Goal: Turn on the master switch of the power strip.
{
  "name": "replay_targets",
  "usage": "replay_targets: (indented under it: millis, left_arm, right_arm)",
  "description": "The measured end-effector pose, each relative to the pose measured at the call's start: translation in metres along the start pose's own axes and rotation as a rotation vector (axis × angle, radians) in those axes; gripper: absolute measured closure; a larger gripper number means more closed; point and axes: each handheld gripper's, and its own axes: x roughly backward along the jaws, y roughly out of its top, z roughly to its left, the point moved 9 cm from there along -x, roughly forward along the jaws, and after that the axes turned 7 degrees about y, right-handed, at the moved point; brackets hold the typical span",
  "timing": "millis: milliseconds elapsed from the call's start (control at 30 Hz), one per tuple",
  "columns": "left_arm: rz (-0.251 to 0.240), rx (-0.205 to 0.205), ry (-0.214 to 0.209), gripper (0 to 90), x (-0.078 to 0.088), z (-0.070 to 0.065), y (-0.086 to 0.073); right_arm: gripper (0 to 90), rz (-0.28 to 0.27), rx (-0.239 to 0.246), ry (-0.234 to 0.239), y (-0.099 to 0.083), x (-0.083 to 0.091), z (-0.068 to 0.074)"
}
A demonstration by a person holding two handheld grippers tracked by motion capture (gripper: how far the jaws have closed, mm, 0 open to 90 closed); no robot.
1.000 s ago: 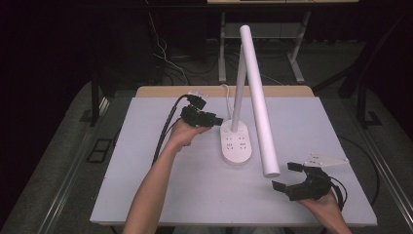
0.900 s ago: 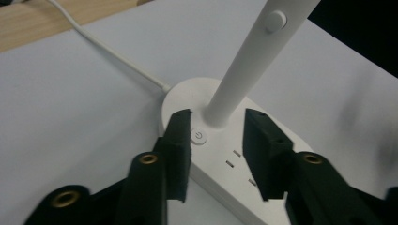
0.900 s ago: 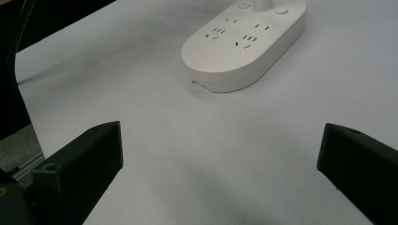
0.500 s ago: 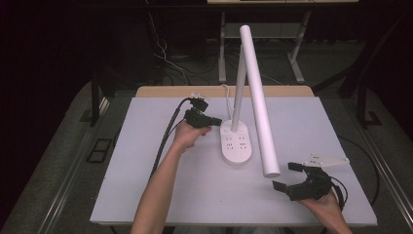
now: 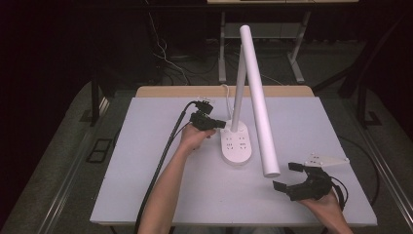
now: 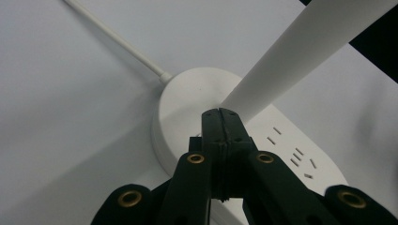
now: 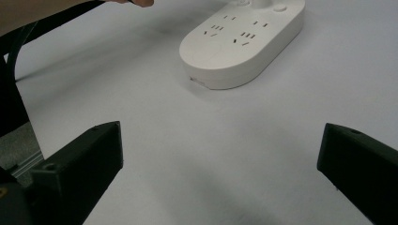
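Observation:
A white desk lamp stands mid-table on an oval base (image 5: 237,147) with socket slots on top. Its thin stem (image 5: 237,92) rises upright, and the long tube head (image 5: 258,97) slants down toward the front right. My left gripper (image 5: 221,124) is shut with nothing in it. In the left gripper view its closed tips (image 6: 219,112) sit over the back of the base (image 6: 183,103), right at the foot of the stem (image 6: 300,51); whether they touch is unclear. My right gripper (image 5: 285,176) rests open near the front right edge, facing the base (image 7: 239,37) from a distance.
The white tabletop (image 5: 146,185) has bare room on the left and front. The lamp's cord (image 6: 112,37) runs off the back of the base. A black cable (image 5: 160,165) trails along the left forearm. Dark floor and table legs lie beyond.
The left gripper has slid a little to the right, bringing its shut tips up to the lamp's base by the stem. The right gripper has stayed put.

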Motion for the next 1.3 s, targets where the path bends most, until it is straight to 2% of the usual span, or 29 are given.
replay_targets:
  millis: [233, 400, 467, 533, 600, 633, 733, 833, 867, 933, 967, 1000, 1067, 1300]
  left_arm:
    - [0.009, -0.003, 0.015, 90.0, -0.008, 0.001, -0.003]
    - [0.004, 0.014, 0.007, 90.0, -0.011, 0.001, -0.003]
    - [0.013, 0.018, 0.019, 90.0, -0.012, 0.001, -0.005]
    - [0.046, -0.018, 0.023, 90.0, -0.012, 0.004, -0.009]
    - [0.023, 0.011, 0.015, 90.0, -0.014, 0.002, -0.007]
    - [0.040, -0.016, 0.009, 90.0, -0.013, 0.004, -0.009]
    - [0.018, 0.009, -0.012, 90.0, -0.015, 0.001, -0.008]
    - [0.020, 0.005, -0.010, 90.0, -0.016, 0.001, -0.007]
    - [0.035, -0.017, -0.011, 90.0, -0.015, 0.002, -0.009]
    - [0.037, -0.019, -0.012, 90.0, -0.014, 0.003, -0.009]
    - [0.037, -0.015, -0.018, 90.0, -0.014, 0.003, -0.009]
    - [0.023, 0.016, -0.023, 90.0, -0.015, 0.002, -0.008]
    - [0.028, 0.038, -0.035, 90.0, -0.016, 0.003, -0.008]
    - [0.040, 0.051, -0.035, 90.0, -0.017, 0.003, -0.009]
  right_arm:
    - [0.1, 0.002, 0.002, 0.000, 0.000, 0.000, -0.001]
    - [0.1, 0.003, 0.002, 0.000, 0.000, 0.000, -0.001]
    - [0.1, 0.003, 0.002, -0.001, 0.000, 0.000, -0.001]
    - [0.1, 0.005, 0.003, -0.001, 0.000, 0.000, -0.001]
    - [0.1, 0.006, 0.003, -0.001, -0.001, 0.000, -0.001]
    - [0.1, 0.005, 0.003, -0.001, -0.001, 0.000, -0.001]
    - [0.1, 0.005, 0.003, -0.002, 0.000, 0.000, -0.001]
    - [0.1, 0.007, 0.007, -0.002, -0.001, -0.001, -0.001]
    - [0.1, 0.006, 0.007, -0.001, -0.001, -0.001, -0.001]
    - [0.1, 0.005, 0.005, -0.001, 0.000, 0.000, 0.000]
    - [0.1, 0.005, 0.004, 0.000, 0.000, 0.000, 0.000]
    - [0.1, 0.005, 0.004, 0.000, -0.001, 0.000, 0.000]
    - [0.1, 0.005, 0.003, -0.001, 0.000, 0.000, 0.001]
    - [0.1, -0.001, 0.010, -0.001, 0.000, 0.002, 0.000]
